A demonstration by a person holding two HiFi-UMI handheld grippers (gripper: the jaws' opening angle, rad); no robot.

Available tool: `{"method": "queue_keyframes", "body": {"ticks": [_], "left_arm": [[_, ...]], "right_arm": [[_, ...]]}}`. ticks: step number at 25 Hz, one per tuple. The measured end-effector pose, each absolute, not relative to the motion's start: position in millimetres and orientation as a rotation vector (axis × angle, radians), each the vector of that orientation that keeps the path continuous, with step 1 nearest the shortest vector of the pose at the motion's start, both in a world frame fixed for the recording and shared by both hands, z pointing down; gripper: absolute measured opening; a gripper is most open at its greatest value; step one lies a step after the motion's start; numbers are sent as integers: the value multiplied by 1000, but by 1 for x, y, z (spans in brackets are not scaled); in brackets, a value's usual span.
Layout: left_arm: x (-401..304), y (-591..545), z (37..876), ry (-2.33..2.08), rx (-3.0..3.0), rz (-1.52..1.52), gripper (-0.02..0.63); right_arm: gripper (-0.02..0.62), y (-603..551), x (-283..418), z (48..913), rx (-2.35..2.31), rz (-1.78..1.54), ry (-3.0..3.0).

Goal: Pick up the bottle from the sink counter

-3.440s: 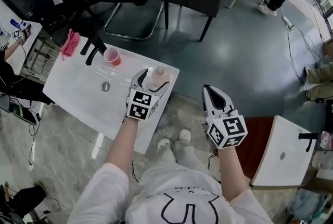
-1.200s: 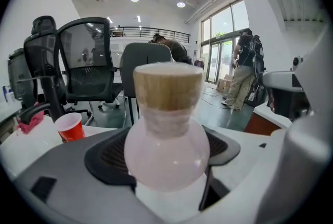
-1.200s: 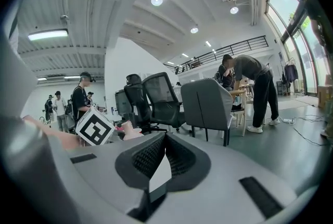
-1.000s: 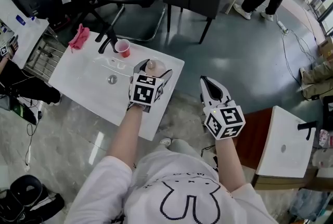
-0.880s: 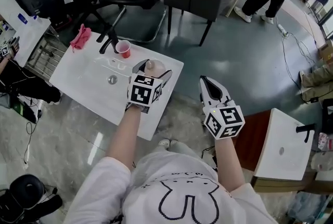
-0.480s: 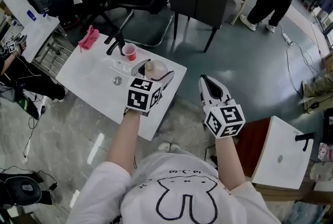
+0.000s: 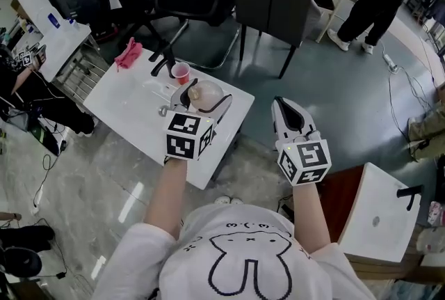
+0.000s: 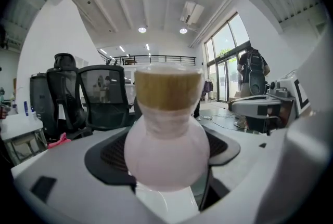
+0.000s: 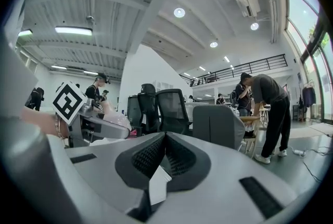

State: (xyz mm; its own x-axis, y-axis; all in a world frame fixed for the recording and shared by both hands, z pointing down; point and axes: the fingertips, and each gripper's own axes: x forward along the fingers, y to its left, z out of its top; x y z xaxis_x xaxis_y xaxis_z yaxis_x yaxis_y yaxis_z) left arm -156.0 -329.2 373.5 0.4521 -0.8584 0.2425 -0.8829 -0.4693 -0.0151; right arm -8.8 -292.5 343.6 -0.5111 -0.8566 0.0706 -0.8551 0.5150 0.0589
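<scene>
My left gripper (image 7: 201, 98) is shut on a pale pink round-bellied bottle (image 7: 203, 94) with a tan cap, held above the white sink counter (image 7: 139, 124). In the left gripper view the bottle (image 8: 167, 155) fills the space between the jaws, upright, its cap (image 8: 167, 88) on top. My right gripper (image 7: 290, 115) hangs over the floor to the right of the counter, shut with nothing between its jaws; the right gripper view shows its black pads (image 9: 165, 158) pressed together.
A red cup (image 7: 181, 72) and a black faucet (image 7: 163, 60) stand at the counter's far side, a pink cloth (image 7: 128, 55) at its far left corner. Black and grey chairs (image 7: 274, 13) lie beyond. A person stands at the back right. Another white sink counter (image 7: 375, 218) is at the right.
The left gripper has stayed shut on the bottle and lifted it slightly off the counter while the view shifted. The right gripper has hardly moved.
</scene>
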Motion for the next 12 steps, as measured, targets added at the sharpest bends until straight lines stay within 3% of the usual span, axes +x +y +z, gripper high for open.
{"method": "queue_keyframes", "body": {"ticks": [12], "left_arm": [[-194, -301, 317, -1832, 2574, 158, 402]], "right_arm": [[23, -282, -1, 302, 1522, -224, -2649]]}}
